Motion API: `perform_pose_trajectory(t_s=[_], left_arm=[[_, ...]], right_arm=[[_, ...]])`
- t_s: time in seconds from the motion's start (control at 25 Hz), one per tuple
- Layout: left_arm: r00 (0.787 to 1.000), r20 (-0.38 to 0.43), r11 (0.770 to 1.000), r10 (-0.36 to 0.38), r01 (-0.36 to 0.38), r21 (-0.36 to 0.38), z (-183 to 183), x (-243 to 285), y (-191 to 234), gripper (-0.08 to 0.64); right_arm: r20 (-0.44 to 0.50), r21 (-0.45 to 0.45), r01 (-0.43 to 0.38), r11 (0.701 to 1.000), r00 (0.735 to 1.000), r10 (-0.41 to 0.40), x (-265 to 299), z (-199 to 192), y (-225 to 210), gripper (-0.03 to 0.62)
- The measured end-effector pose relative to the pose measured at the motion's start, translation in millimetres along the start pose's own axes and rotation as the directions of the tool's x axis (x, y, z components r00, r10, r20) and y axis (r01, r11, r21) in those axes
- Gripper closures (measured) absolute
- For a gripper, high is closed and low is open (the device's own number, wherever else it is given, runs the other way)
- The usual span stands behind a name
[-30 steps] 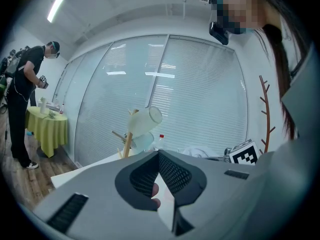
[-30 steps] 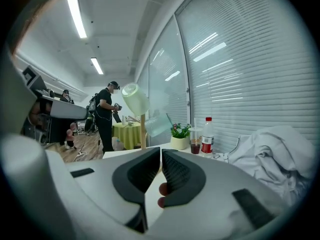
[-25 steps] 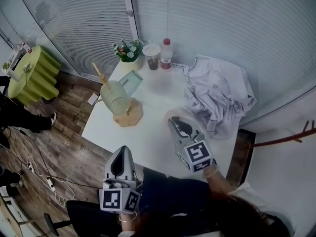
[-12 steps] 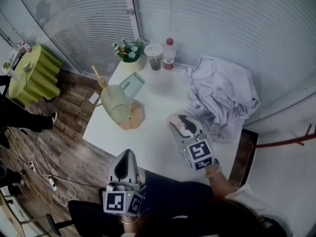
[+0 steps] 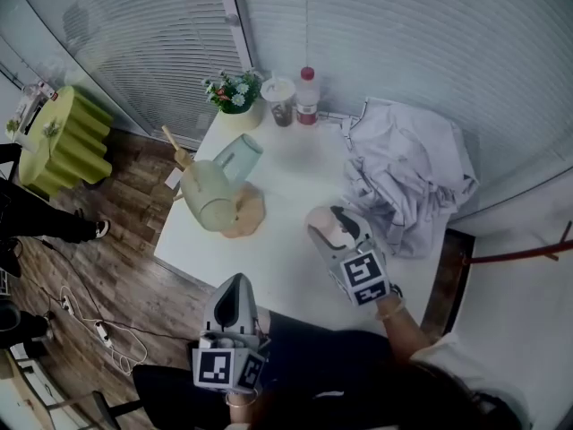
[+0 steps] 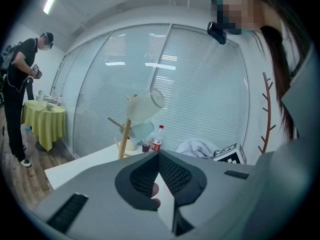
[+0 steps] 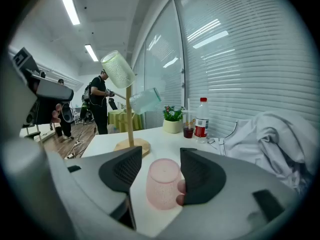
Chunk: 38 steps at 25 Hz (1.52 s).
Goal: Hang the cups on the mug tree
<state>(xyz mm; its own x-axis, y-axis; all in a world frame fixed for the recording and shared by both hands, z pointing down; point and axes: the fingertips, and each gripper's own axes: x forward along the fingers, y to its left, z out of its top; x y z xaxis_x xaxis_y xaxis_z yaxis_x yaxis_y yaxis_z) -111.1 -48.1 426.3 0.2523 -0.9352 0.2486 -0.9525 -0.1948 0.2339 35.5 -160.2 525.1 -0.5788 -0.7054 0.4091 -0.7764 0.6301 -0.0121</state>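
Standing inverted on the table (image 7: 165, 134), a pink cup (image 7: 163, 184) sits loose inside the right gripper (image 7: 161, 155) (jaws just opening wide); left gripper (image 6: 158, 156) closed, empty.

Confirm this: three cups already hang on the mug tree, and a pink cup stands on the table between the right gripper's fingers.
Wrong count: two cups hang on the mug tree, a pale green cup and a light blue cup; the right gripper view shows it. The pink cup does stand on the table between the fingers of the right gripper, which have just been opening.
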Motion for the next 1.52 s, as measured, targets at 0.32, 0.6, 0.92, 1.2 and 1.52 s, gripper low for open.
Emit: perform_pose_trajectory(t_s=[0.32, 0.6, 0.92, 1.2, 1.52], left_arm=[[1.000, -0.015, 1.000, -0.003, 0.004, 0.011, -3.9, 4.7, 0.0, 0.558], [1.000, -0.014, 1.000, -0.011, 0.011, 0.003, -1.8, 12.0, -0.2, 0.560], [0.999, -0.006, 0.999, -0.034, 0.034, -0.003, 1.3, 19.9, -2.7, 0.559], [0.999, -0.025, 0.999, -0.033, 0.033, -0.013, -1.6, 23.9, -1.6, 0.559], [0.999, -0.014, 0.998, -0.051, 0.051, -0.025, 0.2, 28.9, -5.9, 0.559]], right_arm=[[-0.038, 0.004, -0.003, 1.000, 0.999, 0.003, 12.7, -14.5, 0.3, 0.321], [-0.067, 0.012, 0.004, 1.000, 0.998, -0.003, 21.7, -25.9, -2.9, 0.314], [-0.094, 0.019, 0.008, 1.000, 0.996, -0.006, 28.1, -36.1, -3.9, 0.310], [-0.111, 0.029, 0.006, 1.000, 0.994, -0.003, 32.4, -42.7, -3.6, 0.310], [-0.113, 0.035, 0.013, 0.999, 0.994, -0.009, 35.0, -44.2, -4.8, 0.310]])
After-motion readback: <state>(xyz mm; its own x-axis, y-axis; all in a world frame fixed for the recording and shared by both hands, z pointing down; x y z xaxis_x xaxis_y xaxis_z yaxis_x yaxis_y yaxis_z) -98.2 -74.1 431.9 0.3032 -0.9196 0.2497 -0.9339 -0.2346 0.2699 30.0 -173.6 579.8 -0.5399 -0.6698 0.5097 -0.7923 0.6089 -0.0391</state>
